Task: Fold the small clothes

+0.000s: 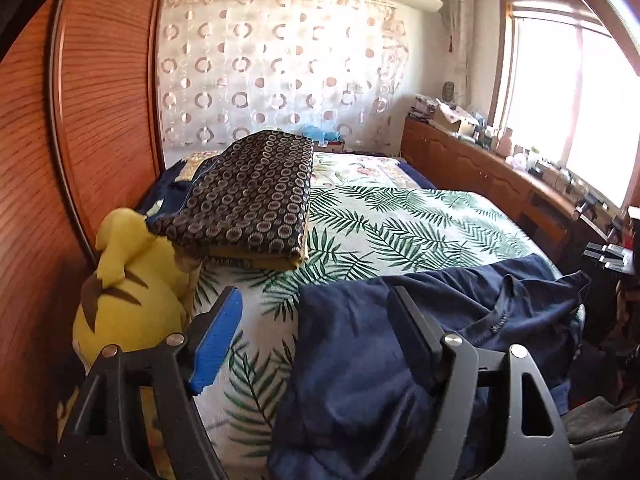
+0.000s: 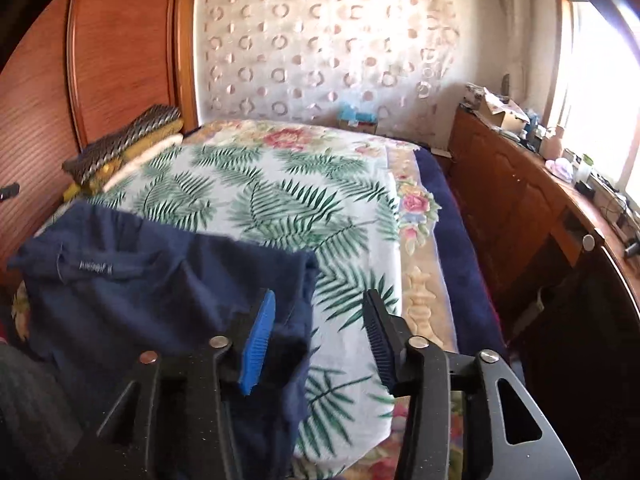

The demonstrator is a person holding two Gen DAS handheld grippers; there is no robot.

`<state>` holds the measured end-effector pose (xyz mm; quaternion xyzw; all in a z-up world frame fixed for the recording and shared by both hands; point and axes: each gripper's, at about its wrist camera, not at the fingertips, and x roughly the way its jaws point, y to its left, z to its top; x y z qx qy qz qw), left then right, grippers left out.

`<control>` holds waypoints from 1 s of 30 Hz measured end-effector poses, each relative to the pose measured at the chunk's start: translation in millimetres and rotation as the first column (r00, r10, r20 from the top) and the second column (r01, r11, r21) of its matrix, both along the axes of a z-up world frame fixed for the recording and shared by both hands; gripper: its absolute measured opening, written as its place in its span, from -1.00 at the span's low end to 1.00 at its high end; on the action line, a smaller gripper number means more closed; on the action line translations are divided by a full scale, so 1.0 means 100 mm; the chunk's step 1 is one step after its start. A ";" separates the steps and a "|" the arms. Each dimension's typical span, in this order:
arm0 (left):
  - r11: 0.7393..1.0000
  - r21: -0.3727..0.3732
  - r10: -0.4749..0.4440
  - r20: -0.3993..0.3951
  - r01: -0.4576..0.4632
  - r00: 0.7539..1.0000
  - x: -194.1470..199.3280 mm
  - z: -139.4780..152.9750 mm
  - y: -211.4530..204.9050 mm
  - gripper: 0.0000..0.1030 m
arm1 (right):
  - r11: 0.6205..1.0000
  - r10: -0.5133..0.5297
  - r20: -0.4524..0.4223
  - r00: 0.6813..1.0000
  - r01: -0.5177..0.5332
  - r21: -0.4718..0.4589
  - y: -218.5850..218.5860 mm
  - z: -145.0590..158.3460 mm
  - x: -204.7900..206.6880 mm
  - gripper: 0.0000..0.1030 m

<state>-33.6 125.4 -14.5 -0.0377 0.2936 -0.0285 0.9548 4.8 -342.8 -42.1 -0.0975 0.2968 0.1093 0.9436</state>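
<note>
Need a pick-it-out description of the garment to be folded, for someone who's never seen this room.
Start at the bed under its palm-leaf sheet. At the near edge, just ahead of both open grippers, lies a navy T-shirt, rumpled, collar label showing. Unlike the folded dark ring-patterned fabric stacked near the yellow plush toy by the wardrobe, it is plain, unpatterned and unfolded.

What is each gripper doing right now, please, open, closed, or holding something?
Left gripper: open, jaws spread over the navy T-shirt's edge, gripping nothing.
Right gripper: open, straddling the shirt's other edge, gripping nothing.
</note>
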 end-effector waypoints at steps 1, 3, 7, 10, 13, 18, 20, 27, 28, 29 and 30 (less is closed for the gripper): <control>1.000 0.013 -0.001 -0.006 0.001 1.000 0.06 0.00 -0.01 0.47 | 1.000 -0.009 0.012 1.000 0.009 -0.003 -0.01 0.02 0.01 0.08; 1.000 0.025 -0.003 -0.025 0.004 1.000 0.21 -0.02 -0.02 0.47 | 1.000 -0.008 0.024 1.000 0.008 0.006 0.02 0.05 0.09 0.22; 0.999 0.050 -0.017 -0.065 0.021 0.998 0.52 -0.10 -0.05 0.47 | 1.000 -0.018 0.028 0.999 0.018 0.017 0.17 0.02 0.38 0.27; 0.998 0.066 -0.015 -0.106 0.022 0.994 0.76 -0.23 -0.05 0.47 | 0.999 0.001 -0.005 1.000 -0.001 0.051 0.17 -0.15 0.56 0.27; 0.998 0.058 -0.018 -0.171 0.028 0.985 0.94 -0.41 -0.04 0.47 | 0.998 0.019 -0.051 0.998 -0.016 0.052 0.21 -0.29 0.76 0.27; 0.998 0.047 -0.017 -0.263 0.030 0.965 1.05 -0.68 -0.03 0.47 | 0.996 0.073 -0.177 0.982 -0.062 0.067 0.23 -0.56 1.02 0.27; 0.999 0.041 -0.012 -0.285 0.025 0.958 1.05 -0.76 -0.03 0.47 | 0.996 0.077 -0.203 0.976 -0.068 0.051 0.24 -0.60 1.13 0.27; 0.999 0.022 -0.020 -0.321 0.029 0.947 1.06 -0.90 -0.04 0.47 | 0.997 0.071 -0.221 0.973 -0.063 0.042 0.28 -0.66 1.27 0.27; 0.999 0.021 -0.019 -0.328 0.028 0.944 1.08 -0.92 -0.03 0.47 | 0.997 0.072 -0.222 0.972 -0.065 0.038 0.28 -0.66 1.26 0.27; 1.000 0.016 -0.020 -0.335 0.027 0.942 1.10 -0.94 -0.02 0.47 | 0.997 0.072 -0.224 0.972 -0.067 0.030 0.29 -0.67 1.27 0.27; 1.000 0.006 -0.023 -0.341 0.027 0.940 1.12 -0.95 -0.01 0.47 | 0.998 0.070 -0.229 0.971 -0.067 0.023 0.30 -0.66 1.28 0.27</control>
